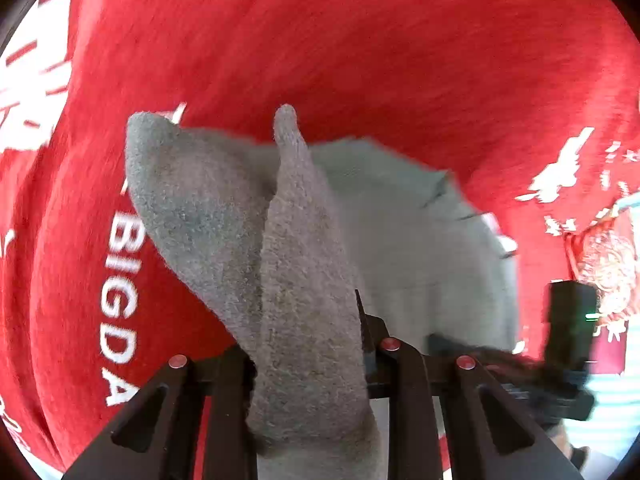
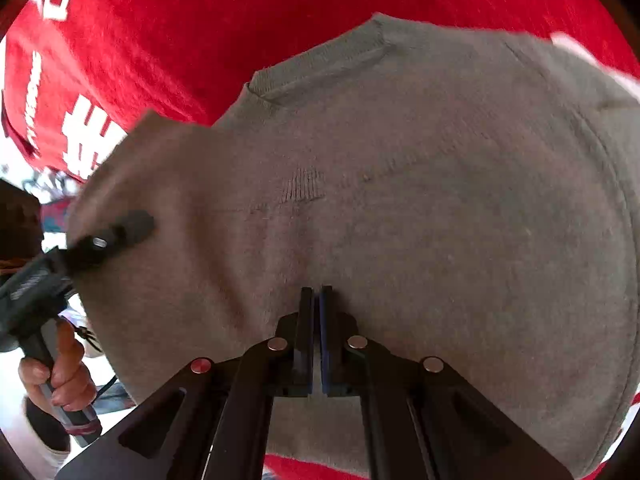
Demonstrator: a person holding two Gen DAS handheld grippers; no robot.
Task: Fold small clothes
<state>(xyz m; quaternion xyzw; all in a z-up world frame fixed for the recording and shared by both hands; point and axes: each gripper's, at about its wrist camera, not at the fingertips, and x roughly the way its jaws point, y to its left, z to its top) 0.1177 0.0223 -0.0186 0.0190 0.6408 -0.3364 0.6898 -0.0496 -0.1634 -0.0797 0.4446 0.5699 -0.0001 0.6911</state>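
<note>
A small grey knit garment (image 2: 420,208) lies spread on a red cloth. In the left wrist view a fold of the grey garment (image 1: 224,216) rises straight up out of my left gripper (image 1: 312,320), which is shut on it; the cloth hides most of both fingers. In the right wrist view my right gripper (image 2: 316,300) has its jaws pressed together on the garment's near edge, and creases run out from its tips. My left gripper (image 2: 116,232) shows there too, at the garment's left edge, with a hand (image 2: 60,376) on its handle.
The red cloth (image 1: 360,48) with white lettering "BIGDA" (image 1: 120,304) covers the whole surface under the garment. The right gripper's dark body (image 1: 568,328) shows blurred at the right of the left wrist view. A patterned red item (image 1: 604,264) lies at the far right.
</note>
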